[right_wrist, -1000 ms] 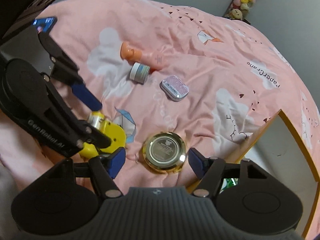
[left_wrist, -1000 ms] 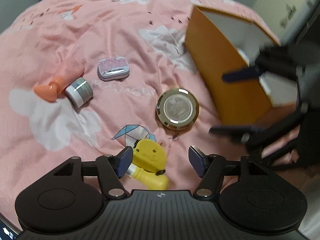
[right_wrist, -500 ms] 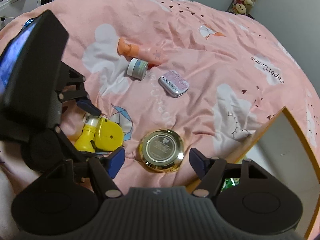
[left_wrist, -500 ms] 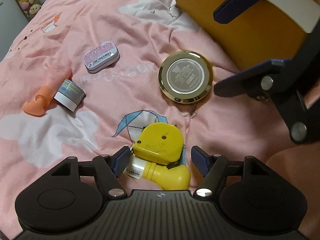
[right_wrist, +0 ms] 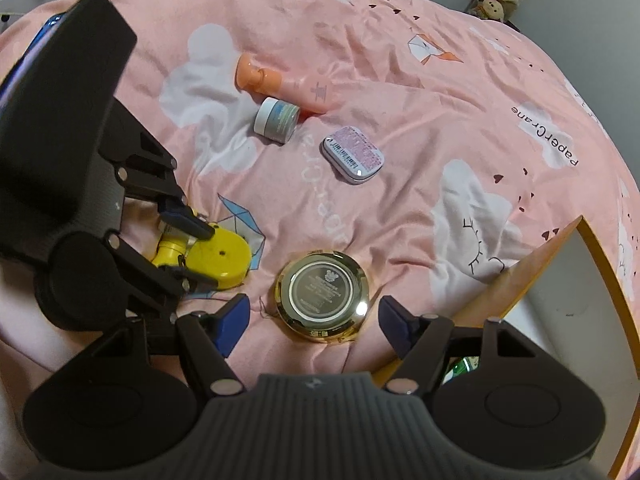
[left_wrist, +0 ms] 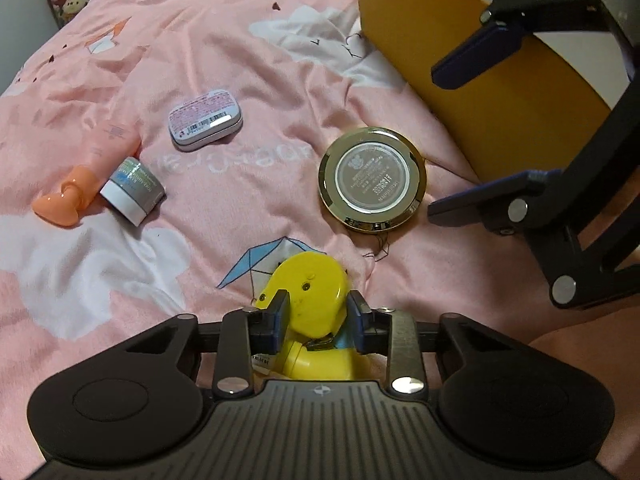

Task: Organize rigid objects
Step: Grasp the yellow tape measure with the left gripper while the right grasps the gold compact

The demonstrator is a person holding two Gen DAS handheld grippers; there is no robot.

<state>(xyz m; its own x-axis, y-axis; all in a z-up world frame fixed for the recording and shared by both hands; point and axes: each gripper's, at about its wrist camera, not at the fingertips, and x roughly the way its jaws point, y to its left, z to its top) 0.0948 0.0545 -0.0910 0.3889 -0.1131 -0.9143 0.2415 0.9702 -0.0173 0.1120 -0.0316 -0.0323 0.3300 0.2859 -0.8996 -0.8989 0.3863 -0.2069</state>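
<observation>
The left tongs [left_wrist: 314, 314] are closing on the yellow bottle [left_wrist: 308, 300] lying on the bed [left_wrist: 120, 280]. The right tongs [right_wrist: 312, 320] hover open and empty over the gold compact [right_wrist: 322, 296]. Next, probably, lift the bottle into the orange box [left_wrist: 480, 92].

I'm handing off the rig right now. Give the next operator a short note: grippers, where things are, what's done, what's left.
Left gripper: jaws closing, pads against the yellow tape measure, which lies on the pink bedspread.
Right gripper: open, empty, hovering over the gold compact.
Loose on the bedspread: compact, small tin, small jar, orange tube.
Orange box stands by the compact; its inside is mostly hidden.
Done: nothing visibly sorted yet.
Left: lift the tape measure, then probably move every item into the box.
</observation>
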